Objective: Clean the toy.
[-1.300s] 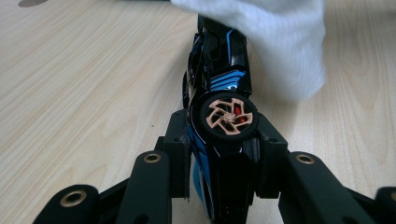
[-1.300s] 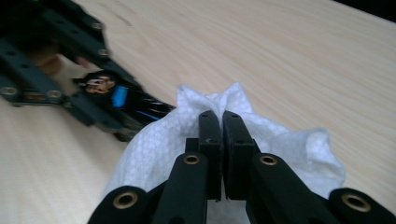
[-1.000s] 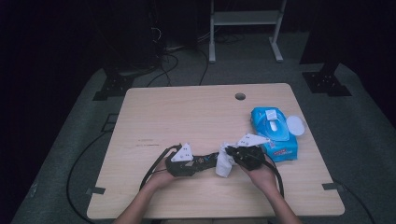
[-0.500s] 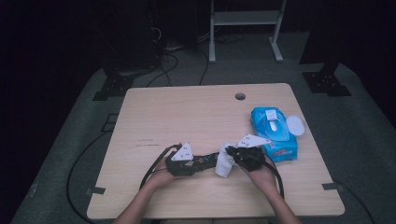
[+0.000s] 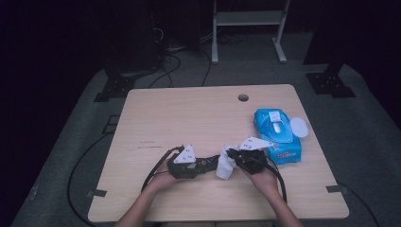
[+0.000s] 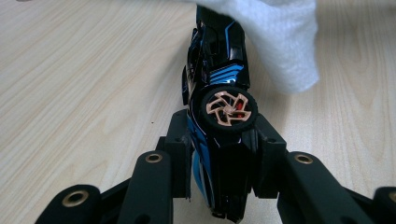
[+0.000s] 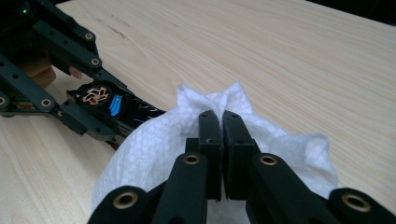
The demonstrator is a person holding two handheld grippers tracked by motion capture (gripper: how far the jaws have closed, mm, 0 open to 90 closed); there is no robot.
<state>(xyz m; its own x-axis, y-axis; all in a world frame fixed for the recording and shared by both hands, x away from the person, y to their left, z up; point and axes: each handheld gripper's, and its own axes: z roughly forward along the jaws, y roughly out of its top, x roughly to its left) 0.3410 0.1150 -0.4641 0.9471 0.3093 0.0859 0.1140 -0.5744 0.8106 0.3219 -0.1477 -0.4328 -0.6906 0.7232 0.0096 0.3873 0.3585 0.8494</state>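
Toy car (image 6: 219, 112) clamped between left gripper (image 6: 223, 154) jaws, wipe (image 7: 261, 135) pinched in right gripper (image 7: 222, 126) jaws

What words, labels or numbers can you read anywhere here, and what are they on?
No text can be read in these pictures.
Blue wipes pack: print along its front edge, too small and blurred to read.
Toy car in the left gripper: blue stripes, no lettering.
White wipe in the right gripper: blank.
Table: small dark marks, unreadable.

Left gripper (image 5: 201, 165) and right gripper (image 5: 232, 155) met over a white wipe (image 5: 225, 166); blue wipes pack (image 5: 278, 135) lay just beside.
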